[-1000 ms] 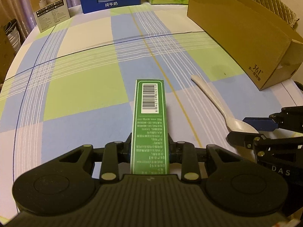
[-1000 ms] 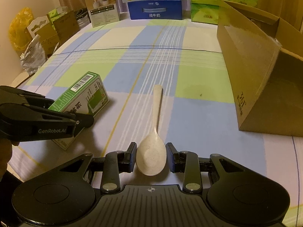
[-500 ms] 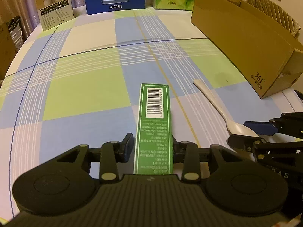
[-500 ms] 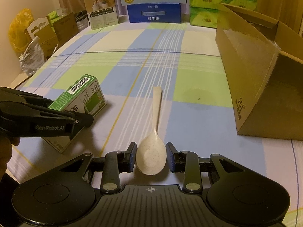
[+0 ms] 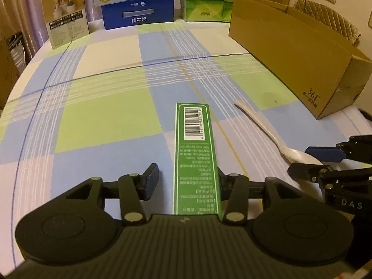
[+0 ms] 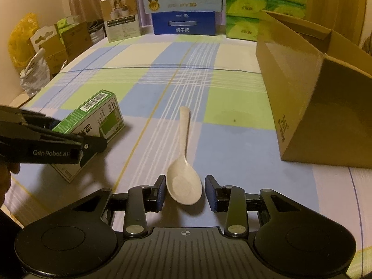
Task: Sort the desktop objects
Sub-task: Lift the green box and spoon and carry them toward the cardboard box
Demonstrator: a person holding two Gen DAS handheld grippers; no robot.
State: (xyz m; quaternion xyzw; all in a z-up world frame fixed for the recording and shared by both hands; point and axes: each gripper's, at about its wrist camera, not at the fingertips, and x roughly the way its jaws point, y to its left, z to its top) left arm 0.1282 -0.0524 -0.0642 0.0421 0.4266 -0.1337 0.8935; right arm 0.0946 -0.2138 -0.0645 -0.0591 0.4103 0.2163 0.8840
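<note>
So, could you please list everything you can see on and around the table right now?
Green box: one, green with barcode, near table edge, between the left tool's fingers.
Spoon: one, cream, lying flat, bowl between the right tool's fingers.
Cardboard box: one, brown, open, right side.
Tablecloth: one, blue, green and cream check.
Milk carton: one, blue, far edge, a pale blue carton stacked on it.
Product box: one, beige, far left.
Tissue packs: several, green, far right.
Left tool: open.
Right tool: open.
</note>
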